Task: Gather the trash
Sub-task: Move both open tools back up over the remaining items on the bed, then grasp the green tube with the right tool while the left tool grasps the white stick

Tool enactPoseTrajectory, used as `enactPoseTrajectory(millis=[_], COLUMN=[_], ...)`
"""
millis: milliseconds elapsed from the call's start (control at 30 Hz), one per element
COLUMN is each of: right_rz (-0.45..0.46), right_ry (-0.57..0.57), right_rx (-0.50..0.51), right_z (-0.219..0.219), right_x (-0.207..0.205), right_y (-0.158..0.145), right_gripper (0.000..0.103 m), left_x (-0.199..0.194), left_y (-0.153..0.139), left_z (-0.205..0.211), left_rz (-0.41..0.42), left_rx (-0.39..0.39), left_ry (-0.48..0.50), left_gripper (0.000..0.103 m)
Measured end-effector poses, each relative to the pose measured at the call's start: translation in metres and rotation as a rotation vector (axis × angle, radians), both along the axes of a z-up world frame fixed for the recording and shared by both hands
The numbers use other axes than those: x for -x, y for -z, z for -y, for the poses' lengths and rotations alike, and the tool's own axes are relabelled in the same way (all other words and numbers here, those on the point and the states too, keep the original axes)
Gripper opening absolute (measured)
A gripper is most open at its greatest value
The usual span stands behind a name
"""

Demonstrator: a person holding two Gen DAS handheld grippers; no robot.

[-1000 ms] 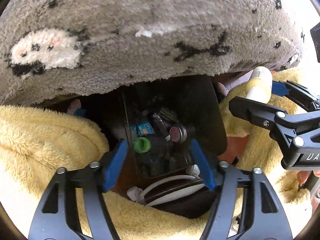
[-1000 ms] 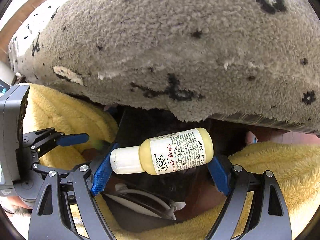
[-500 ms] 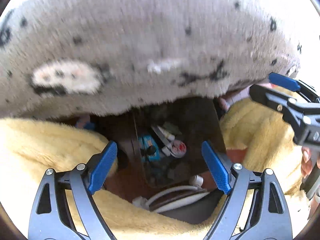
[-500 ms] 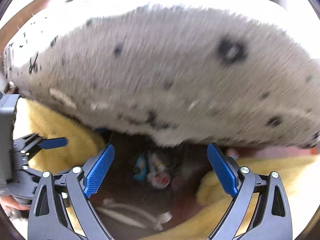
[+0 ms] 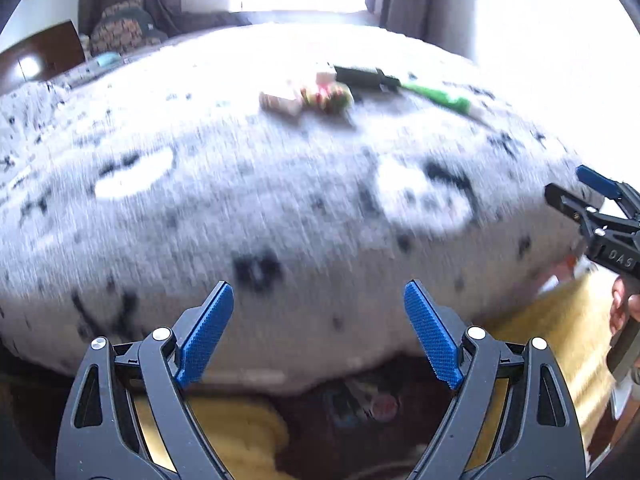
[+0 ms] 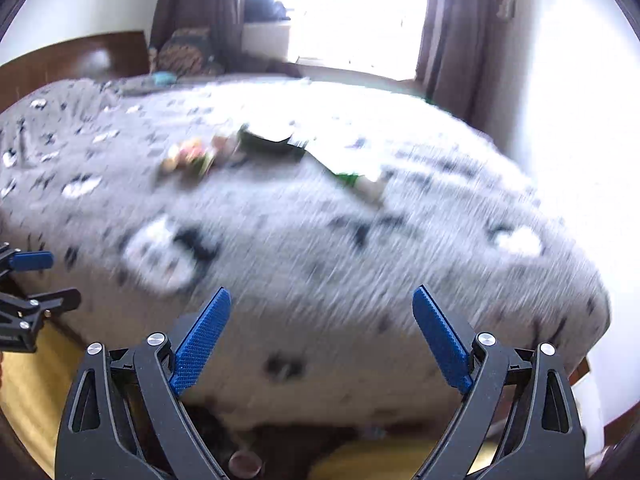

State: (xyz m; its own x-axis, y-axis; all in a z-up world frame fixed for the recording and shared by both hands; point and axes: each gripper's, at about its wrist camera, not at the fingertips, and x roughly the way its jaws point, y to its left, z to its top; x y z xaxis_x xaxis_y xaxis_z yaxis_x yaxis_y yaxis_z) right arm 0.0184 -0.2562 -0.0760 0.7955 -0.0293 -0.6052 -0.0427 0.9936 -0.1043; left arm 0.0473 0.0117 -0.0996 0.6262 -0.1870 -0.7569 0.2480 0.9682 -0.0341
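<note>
Nearest, left gripper (image 5: 318, 330) with jaws spread wide and nothing between the ribbed blue pads (image 5: 206, 334), only blurred fleece behind; right gripper (image 6: 320, 334) likewise agape and empty, its pads (image 6: 440, 340) parted over the bed edge. Both free, so probably between pickups, ready for a fresh piece. Just below, down in the gap between bed and yellow fleece (image 5: 240, 428), a dark bin (image 5: 360, 404) holding small round and blue-labelled scraps, too blurred to name; likely set low and close there so that gathered pieces drop straight in. Yellow fleece soft, thick-piled, bunched around the bin on both sides. Glimpsed at the right margin of the left view, the other tool's black frame and a hand (image 5: 624, 308) on its handle; at the left margin of the right view, a blue-tipped finger of the left tool. Beyond, a broad domed expanse of grey blanket (image 5: 280, 208), shaggy pile, speckled with black marks and white patches, smeared by motion. Farther up on its crown, the remaining trash: a crumpled wrapper cluster (image 5: 320, 96) in pink, red and green, light and crinkly by the look; just beside it a flat black packet (image 5: 362, 76), and a slim green strip (image 5: 438, 98) running off rightward. Same trio in the right view, wrappers (image 6: 190, 156), dark packet (image 6: 268, 142), green piece (image 6: 350, 178), all lying loose on the pile, well apart from either tool. Farthest, brown curtains (image 6: 444, 24) flanking a blown-out window, a dark wooden headboard (image 6: 76, 60) and a patterned cushion (image 6: 188, 54) at the bed's far side.
</note>
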Motion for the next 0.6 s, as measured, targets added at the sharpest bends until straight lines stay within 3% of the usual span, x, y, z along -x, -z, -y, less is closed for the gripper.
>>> enactPoseTrajectory(millis=[233, 300, 600], right_rz=[0.012, -0.014, -0.093], right_ry=[0.047, 0.055, 0.099], right_rx=[-0.024, -0.043, 0.005], right_z=[0.024, 0.031, 0.031], right_x=[-0.074, -0.098, -0.168], right_y=[-0.002, 0.003, 0.033], right_gripper=[0.088, 0.079, 0.079], left_x=[-0.071, -0.090, -0.154], left_y=[-0.004, -0.004, 0.013], left_z=[0.002, 0.007, 0.012], left_rz=[0.030, 0.035, -0.001], left_rx=[0.013, 0.005, -0.004], left_ry=[-0.072, -0.091, -0.136], left_gripper=[0.082, 0.082, 0.080])
